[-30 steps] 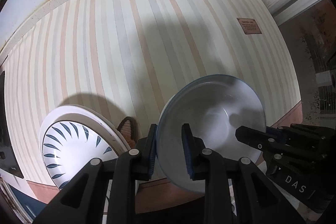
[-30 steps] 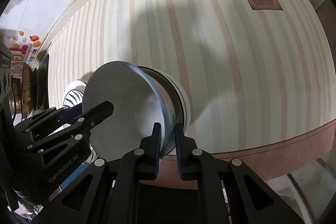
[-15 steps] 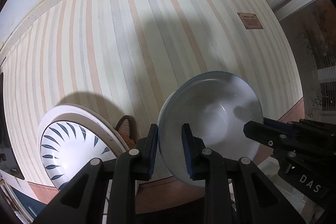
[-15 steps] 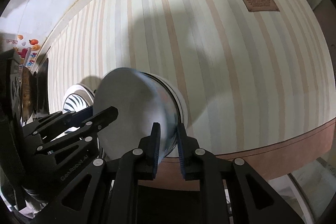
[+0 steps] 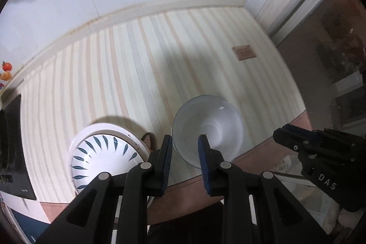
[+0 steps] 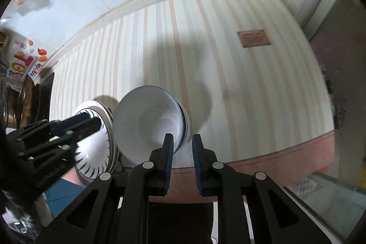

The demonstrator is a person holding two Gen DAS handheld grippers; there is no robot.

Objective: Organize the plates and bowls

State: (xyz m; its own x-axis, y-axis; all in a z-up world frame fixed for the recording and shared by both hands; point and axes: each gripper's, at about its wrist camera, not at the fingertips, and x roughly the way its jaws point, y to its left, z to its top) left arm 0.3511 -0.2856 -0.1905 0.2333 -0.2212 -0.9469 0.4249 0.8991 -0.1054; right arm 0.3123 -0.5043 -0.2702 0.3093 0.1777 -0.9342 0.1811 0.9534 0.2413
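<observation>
A white bowl with a blue rim (image 5: 207,125) (image 6: 146,120) sits on the striped tablecloth, nested on other bowls or a plate under it. A white bowl with a blue leaf pattern (image 5: 103,157) (image 6: 96,152) rests on a plate to its left. My left gripper (image 5: 184,161) is open, its jaws straddling the near rim of the white bowl without pinching it. My right gripper (image 6: 181,157) is open and pulled back at the bowl's right edge; it also shows in the left wrist view (image 5: 320,152).
The striped tablecloth (image 5: 137,74) has a brown label (image 5: 244,52) at the far right and a brown border (image 6: 274,164) along its near edge. A dark appliance (image 5: 11,141) stands at the left. A white wall rises behind.
Both grippers have let go of the white bowl's rim and opened. The bowl now rests on the table, and both grippers have drawn back and tilted up.
</observation>
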